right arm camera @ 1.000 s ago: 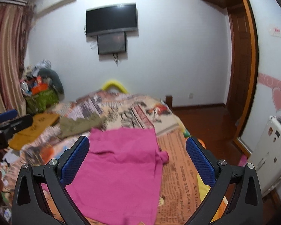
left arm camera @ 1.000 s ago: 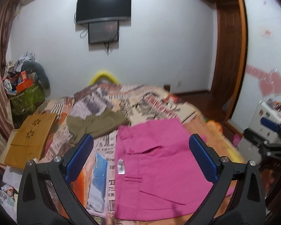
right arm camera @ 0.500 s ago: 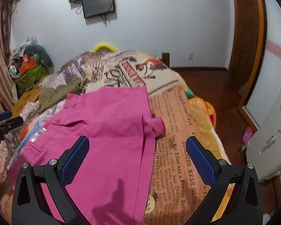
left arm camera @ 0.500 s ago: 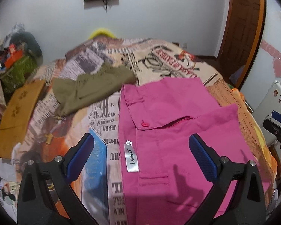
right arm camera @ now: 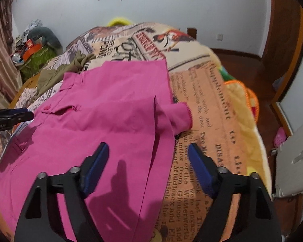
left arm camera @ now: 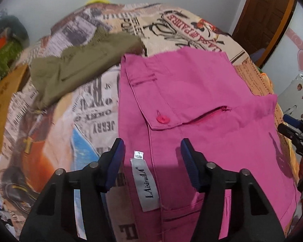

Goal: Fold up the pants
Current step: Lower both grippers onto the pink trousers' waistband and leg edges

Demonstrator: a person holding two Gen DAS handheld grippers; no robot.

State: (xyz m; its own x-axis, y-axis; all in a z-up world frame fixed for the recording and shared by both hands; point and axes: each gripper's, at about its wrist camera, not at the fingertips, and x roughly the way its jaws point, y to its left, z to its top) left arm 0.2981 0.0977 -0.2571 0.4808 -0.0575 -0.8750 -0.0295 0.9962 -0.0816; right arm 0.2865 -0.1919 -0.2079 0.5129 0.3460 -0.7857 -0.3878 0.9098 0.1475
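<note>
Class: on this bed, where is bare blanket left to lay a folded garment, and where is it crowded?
Free: newspaper-print blanket right of the pink pants, and the strip between pants and olive garment. Crowded: the bed's left edge, by the wooden board.

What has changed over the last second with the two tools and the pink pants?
Both tools dropped toward the bed and narrowed their jaws. The left tool now straddles the waistband edge by the white label; the right tool straddles the opposite edge of the pink pants. Neither has closed on fabric yet. The pants and the olive garment lie as before.
</note>
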